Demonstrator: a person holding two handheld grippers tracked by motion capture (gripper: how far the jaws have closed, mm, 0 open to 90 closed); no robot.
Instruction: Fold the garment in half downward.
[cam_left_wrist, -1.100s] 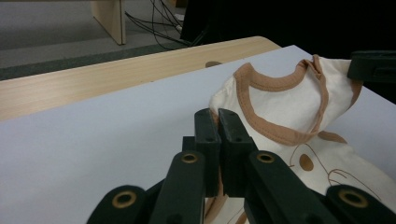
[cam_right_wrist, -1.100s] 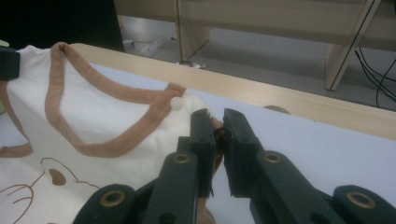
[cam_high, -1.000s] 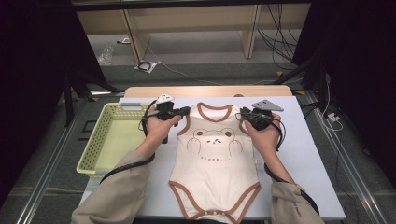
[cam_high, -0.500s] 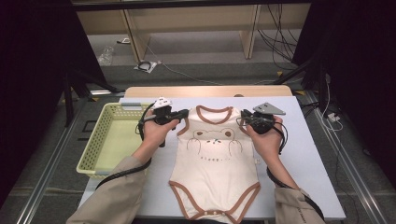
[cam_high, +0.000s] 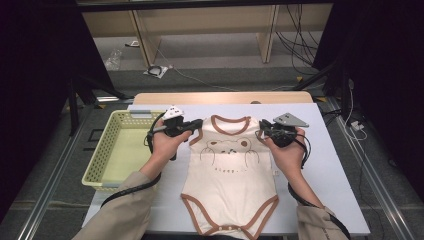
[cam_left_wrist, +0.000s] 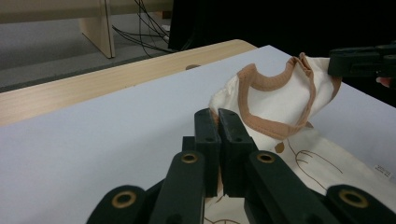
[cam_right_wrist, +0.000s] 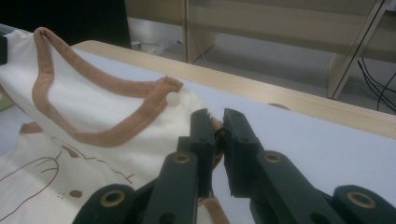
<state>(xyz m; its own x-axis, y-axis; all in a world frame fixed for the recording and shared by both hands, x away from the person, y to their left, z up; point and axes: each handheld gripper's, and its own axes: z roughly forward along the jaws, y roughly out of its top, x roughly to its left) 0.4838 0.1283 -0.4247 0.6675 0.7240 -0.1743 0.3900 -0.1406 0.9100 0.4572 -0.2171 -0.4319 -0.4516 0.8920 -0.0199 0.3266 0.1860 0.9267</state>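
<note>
1. One yellow basket (cam_high: 107, 150) stands at the table's (cam_high: 330, 165) left edge; nothing shows inside it.
2. One cream bodysuit (cam_high: 230, 185) lies mid-table, its neck toward the far edge and its snap end at the near edge.
3. Two grippers: the left gripper (cam_high: 199, 122) has its jaws pinched on the bodysuit's left shoulder, and the right gripper (cam_high: 260, 131) has its jaws pinched on the right shoulder.
4. Both shoulders are lifted slightly off the table.
</note>
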